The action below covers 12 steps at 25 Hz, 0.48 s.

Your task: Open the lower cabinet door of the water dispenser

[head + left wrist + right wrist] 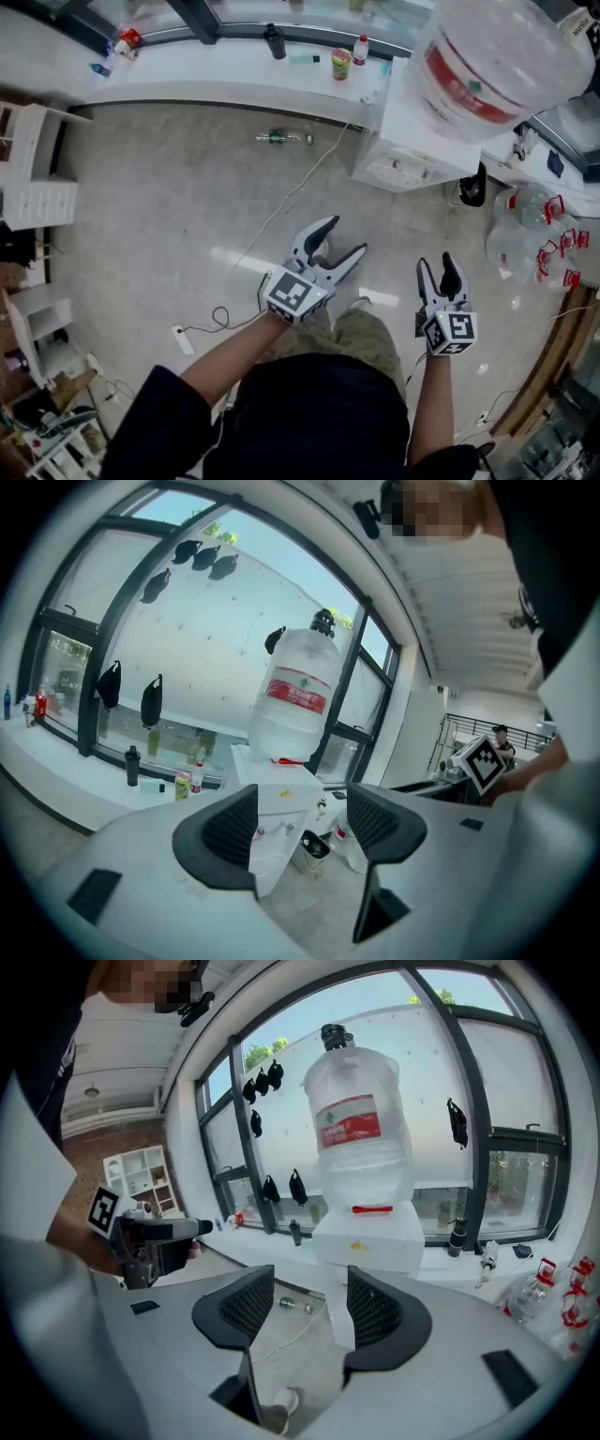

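Grey floor (169, 206) runs below a window counter (187, 56). The water dispenser (403, 141) stands by it, well ahead of the person, its lower cabinet door (270, 866) seemingly shut. Both tools point toward it, probably lining up an approach. The left tool (347, 234) is spread wide and the right tool (436, 262) is also parted, neither touching anything.

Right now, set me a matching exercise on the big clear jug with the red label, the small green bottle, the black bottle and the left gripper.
1 big clear red-labelled jug
2 small green bottle
3 black bottle
4 left gripper

a lying on the grey floor
b jaws apart, nothing between them
c standing on the white ledge
d upended on the white dispenser

Pairs: 1-d, 2-a, 3-c, 4-b
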### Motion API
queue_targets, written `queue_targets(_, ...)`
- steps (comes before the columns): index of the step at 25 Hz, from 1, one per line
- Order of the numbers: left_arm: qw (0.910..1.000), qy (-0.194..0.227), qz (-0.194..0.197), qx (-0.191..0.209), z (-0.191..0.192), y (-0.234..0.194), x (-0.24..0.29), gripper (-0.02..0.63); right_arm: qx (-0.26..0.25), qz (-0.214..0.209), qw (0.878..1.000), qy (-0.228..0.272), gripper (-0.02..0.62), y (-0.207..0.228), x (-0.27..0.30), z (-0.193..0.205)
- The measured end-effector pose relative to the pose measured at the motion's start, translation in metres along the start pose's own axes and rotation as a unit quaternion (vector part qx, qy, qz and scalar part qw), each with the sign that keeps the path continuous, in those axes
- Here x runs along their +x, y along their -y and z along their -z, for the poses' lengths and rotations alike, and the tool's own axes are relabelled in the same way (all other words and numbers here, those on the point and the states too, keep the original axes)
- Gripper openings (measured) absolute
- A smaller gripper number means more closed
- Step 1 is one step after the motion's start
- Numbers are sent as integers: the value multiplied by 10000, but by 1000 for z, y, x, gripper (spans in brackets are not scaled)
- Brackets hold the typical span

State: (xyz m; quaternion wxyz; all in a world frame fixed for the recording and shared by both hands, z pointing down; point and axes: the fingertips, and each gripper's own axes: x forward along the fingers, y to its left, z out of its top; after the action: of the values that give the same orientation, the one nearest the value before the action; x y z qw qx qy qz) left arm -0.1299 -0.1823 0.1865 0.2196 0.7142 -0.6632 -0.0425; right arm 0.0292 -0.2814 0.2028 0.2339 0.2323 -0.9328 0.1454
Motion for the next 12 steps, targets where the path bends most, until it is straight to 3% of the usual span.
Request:
queue_targets(5, 9996, -8, -267, 22, 55, -4, 22, 274, 772, -43, 9969, 130, 212, 22, 26, 42)
queue_targets(12, 9994, -29, -341, -78, 143, -11, 71, 274, 466, -95, 9989, -24, 212, 62, 80, 123)
